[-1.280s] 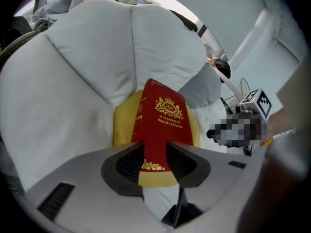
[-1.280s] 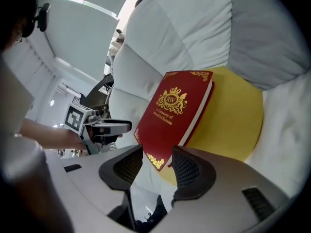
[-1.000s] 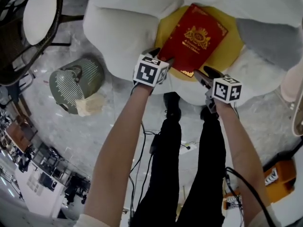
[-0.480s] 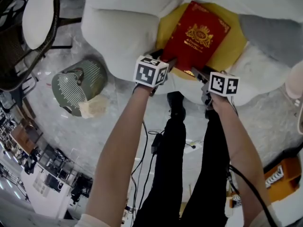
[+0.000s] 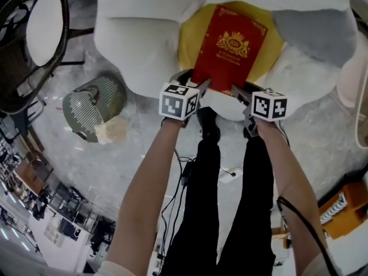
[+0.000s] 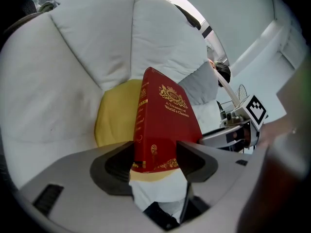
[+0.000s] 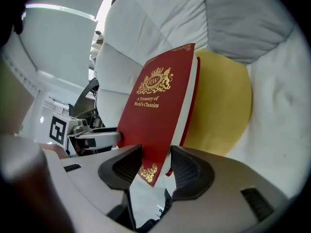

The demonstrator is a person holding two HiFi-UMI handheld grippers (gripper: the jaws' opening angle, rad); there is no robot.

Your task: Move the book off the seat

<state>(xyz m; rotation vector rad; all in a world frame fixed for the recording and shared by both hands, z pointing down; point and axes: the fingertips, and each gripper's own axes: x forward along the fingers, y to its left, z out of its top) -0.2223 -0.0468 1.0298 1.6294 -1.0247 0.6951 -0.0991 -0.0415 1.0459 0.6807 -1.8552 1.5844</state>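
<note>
A red hardcover book (image 5: 230,48) with a gold crest lies over a yellow cushion (image 5: 187,39) on the seat of a white armchair (image 5: 138,39). My left gripper (image 5: 194,79) holds the book's near spine-side corner, and its pads press on the book (image 6: 165,125) from both sides. My right gripper (image 5: 238,92) is on the other near corner; its jaws have just been closing and now pinch the book (image 7: 155,106). The near edge looks raised off the cushion (image 7: 223,106). Each gripper view shows the other gripper: the right one (image 6: 238,130) and the left one (image 7: 92,135).
A grey pillow (image 5: 313,30) rests against the armchair's right side. On the floor to the left lies a green ribbed basket (image 5: 92,105), with a round-seated chair (image 5: 43,19) beyond it. Cables (image 5: 184,171) trail by the person's legs. An orange device (image 5: 342,211) sits at lower right.
Both grippers have shifted a little along with the book, which now lies straighter up the picture. The right jaws have narrowed onto the book's corner.
</note>
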